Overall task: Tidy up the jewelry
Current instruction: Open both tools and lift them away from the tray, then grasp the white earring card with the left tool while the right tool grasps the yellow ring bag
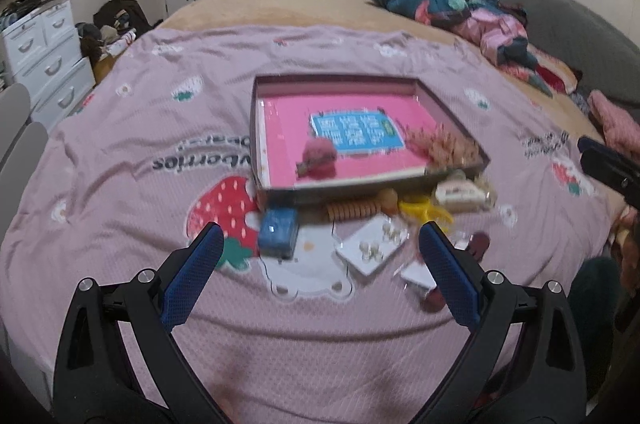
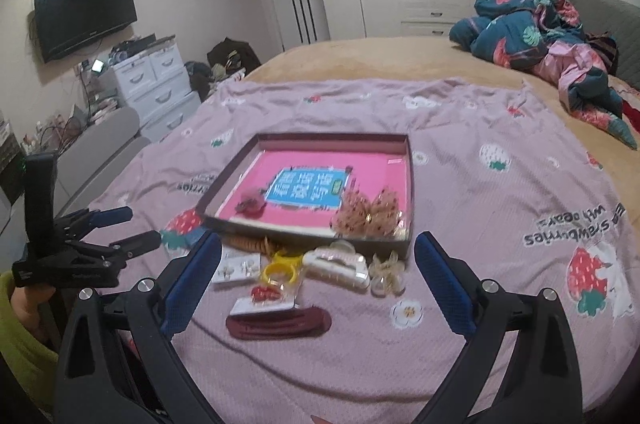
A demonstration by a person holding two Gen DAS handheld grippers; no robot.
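Bedroom clutter rings our workspace: white wardrobes at the back, a rumpled teal floral quilt (image 2: pixel 532 23) at the bed's far right corner, and white drawers (image 2: pixel 156 83) under a wall-mounted TV (image 2: pixel 84 11) on the left. We work on a pink strawberry-print blanket (image 2: pixel 480 151) spread across the bed.

Near its middle sits a shallow pink-lined box (image 2: pixel 409 159), holding a red hair accessory (image 2: pixel 251 203) at its near left and a cluster of beige lacy pieces (image 2: pixel 368 212) in its near right corner.

Along the box's near edge lies the loose jewelry — a white claw clip (image 2: pixel 336 264), a yellow ring-shaped piece (image 2: pixel 280 270), a white earring card (image 2: pixel 236 268), a card with a red item (image 2: pixel 264 298) and a dark maroon hair clip (image 2: pixel 280 324) nearest us. A small blue box (image 1: pixel 278 232) lies at the left end of the row.

Our left gripper (image 1: pixel 320 272) and right gripper (image 2: pixel 318 284) both hover spread wide above these pieces, grasping nothing. Nothing lies between them and the items.
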